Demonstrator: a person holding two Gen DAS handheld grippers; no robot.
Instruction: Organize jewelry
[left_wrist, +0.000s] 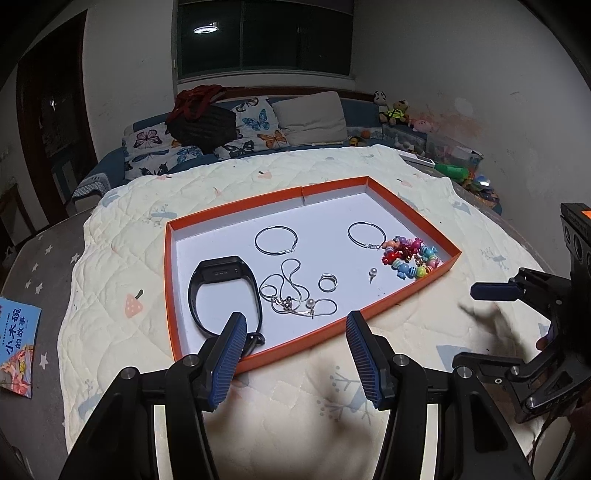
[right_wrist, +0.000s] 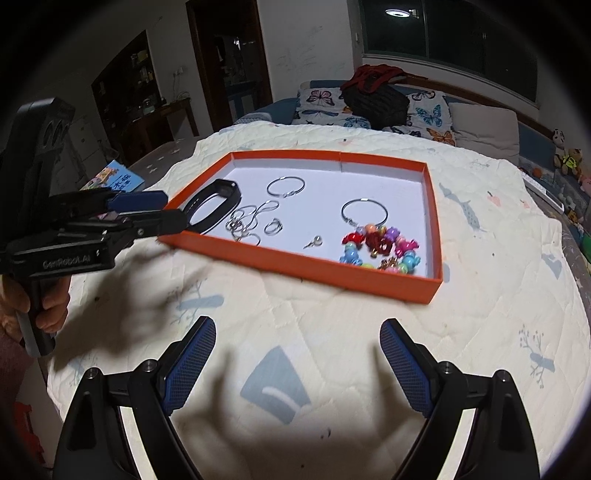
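Note:
An orange tray (left_wrist: 417, 214) (right_wrist: 434, 221) with a white floor lies on the quilt. It holds a black wristband (left_wrist: 221, 284) (right_wrist: 216, 206), two silver hoops (left_wrist: 276, 240) (left_wrist: 365, 234), a silver chain (left_wrist: 291, 295) (right_wrist: 247, 221), a ring (left_wrist: 328, 282) (right_wrist: 273, 226), a pearl stud (left_wrist: 373, 273) (right_wrist: 316, 242) and a colourful bead bracelet (left_wrist: 410, 258) (right_wrist: 380, 247). My left gripper (left_wrist: 295, 325) is open and empty at the tray's near edge. My right gripper (right_wrist: 297, 332) is open and empty over the quilt, short of the tray.
The cream quilt (left_wrist: 122, 266) covers the bed. A children's book (left_wrist: 16, 343) lies at its left. Butterfly pillows (left_wrist: 251, 129) and a black bag (left_wrist: 203, 123) lie at the head. Toys (left_wrist: 461, 170) sit at the right.

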